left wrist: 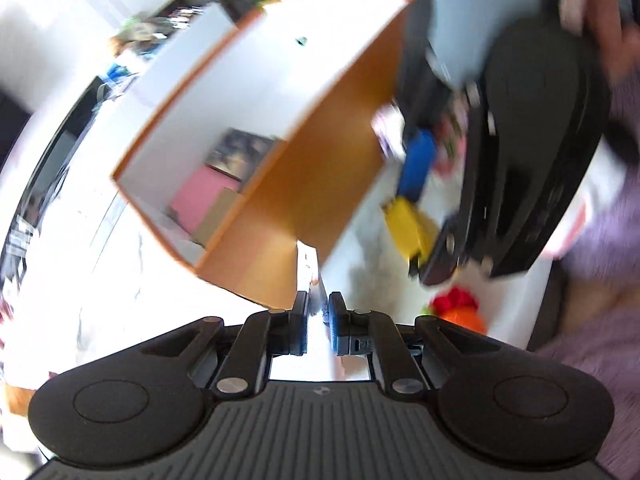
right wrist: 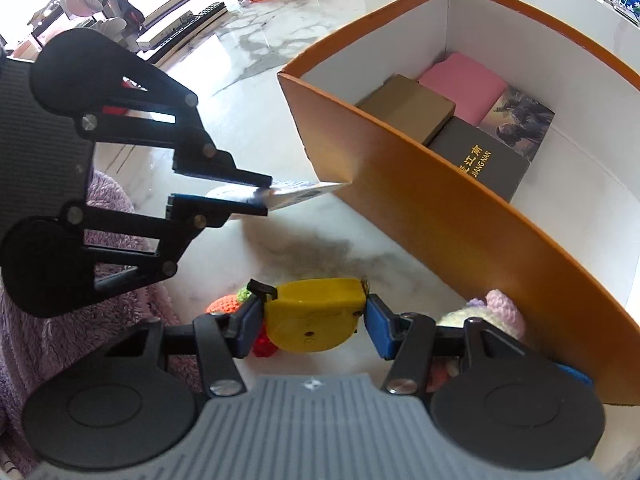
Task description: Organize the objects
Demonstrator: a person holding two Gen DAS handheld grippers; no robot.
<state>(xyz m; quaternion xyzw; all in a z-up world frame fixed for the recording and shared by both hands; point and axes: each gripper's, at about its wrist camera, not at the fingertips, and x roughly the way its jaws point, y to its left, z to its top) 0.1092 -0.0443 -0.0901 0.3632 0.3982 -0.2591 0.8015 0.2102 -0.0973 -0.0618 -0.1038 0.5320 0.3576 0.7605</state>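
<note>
We hold two things above a white marble table [right wrist: 256, 60], both near an open orange box [right wrist: 440, 216] with white inner walls.

The first is a yellow tape measure [right wrist: 316, 314]. Our right gripper [right wrist: 310, 322] is closed on it, blue pads pressing its left and right ends, so its long axis runs straight across the jaws. The box's near wall rises just ahead and to the right of it, in the right wrist view.

The second is a thin flat card or packet [right wrist: 296, 194]; we cannot read its print. Our left gripper [right wrist: 264, 196] pinches one end with the jaws nearly together. In the right wrist view the card lies almost level, its long axis pointing from the gripper toward the box's near corner, and its free tip is at or just short of that corner; we cannot tell whether it touches.

Inside the box lie a tan box [right wrist: 408, 108], a pink pad [right wrist: 464, 84], a dark grey box lettered "JIANG NAN" [right wrist: 480, 160] and a picture card [right wrist: 520, 120], grouped at one end; the rest of the floor looks bare.

Crocheted toys, one orange and red [right wrist: 224, 308] and one pink and cream [right wrist: 500, 312], sit on the table under our right gripper. We judge the card in the left hand nearer the rim and likely to go in first.
</note>
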